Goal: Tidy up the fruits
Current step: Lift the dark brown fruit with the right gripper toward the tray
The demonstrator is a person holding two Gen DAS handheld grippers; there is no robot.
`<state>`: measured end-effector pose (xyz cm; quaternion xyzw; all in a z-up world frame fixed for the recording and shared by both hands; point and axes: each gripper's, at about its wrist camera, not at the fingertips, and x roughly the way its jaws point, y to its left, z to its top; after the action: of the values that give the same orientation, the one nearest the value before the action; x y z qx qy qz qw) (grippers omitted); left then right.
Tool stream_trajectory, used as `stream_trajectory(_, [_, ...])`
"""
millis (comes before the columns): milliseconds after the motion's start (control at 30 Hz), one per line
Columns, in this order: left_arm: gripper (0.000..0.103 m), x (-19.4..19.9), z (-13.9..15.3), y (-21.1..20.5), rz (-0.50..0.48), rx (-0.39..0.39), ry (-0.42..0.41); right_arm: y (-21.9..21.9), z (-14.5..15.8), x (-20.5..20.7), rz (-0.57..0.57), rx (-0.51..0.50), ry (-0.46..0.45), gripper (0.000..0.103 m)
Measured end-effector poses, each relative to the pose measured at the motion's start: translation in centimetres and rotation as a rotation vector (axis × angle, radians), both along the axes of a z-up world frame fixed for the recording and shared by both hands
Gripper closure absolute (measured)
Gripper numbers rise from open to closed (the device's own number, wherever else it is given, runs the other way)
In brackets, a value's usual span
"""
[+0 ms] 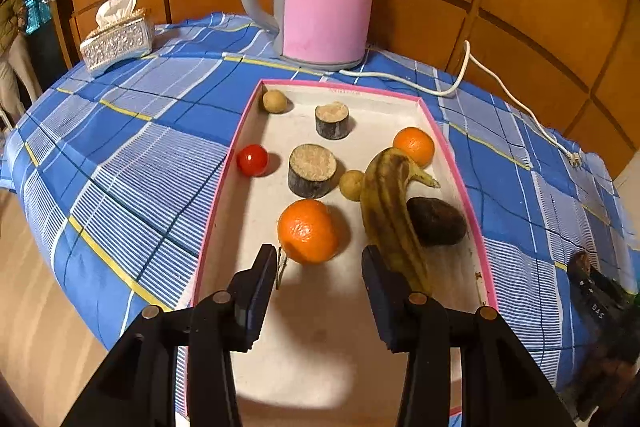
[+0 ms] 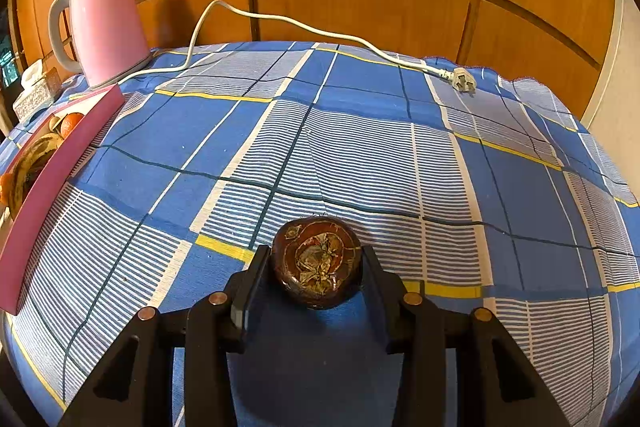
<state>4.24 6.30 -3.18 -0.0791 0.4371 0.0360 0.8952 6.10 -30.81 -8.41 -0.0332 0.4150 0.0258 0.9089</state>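
Our left gripper (image 1: 319, 267) hangs open and empty over the near end of the pink-rimmed tray (image 1: 464, 183), just short of an orange (image 1: 307, 231) and a spotted banana (image 1: 390, 215). Our right gripper (image 2: 318, 267) clamps a dark brown round fruit (image 2: 318, 261) above the blue checked tablecloth (image 2: 360, 155), right of the tray.

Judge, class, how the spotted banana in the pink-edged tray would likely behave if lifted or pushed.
The banana is heavily browned, so it is probably soft and would bruise under firm pressure. Long and curved, it would likely pivot rather than roll. It lies against the dark fruit, so a push would probably shift that too.
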Motion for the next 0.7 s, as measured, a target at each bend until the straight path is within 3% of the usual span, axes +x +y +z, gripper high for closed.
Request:
stream_trajectory(267, [0.058, -0.8, 0.6, -1.4, -0.059, -0.007, -0.034, -0.6, 0.5, -0.3, -0.019, 0.051, 0.039, 0.059])
stream_trajectory(700, [0.053, -1.8, 0.7, -1.7, -0.076, 0.0, -0.046, -0.2, 1.4, -0.1, -0.009, -0.004, 0.045, 0.057])
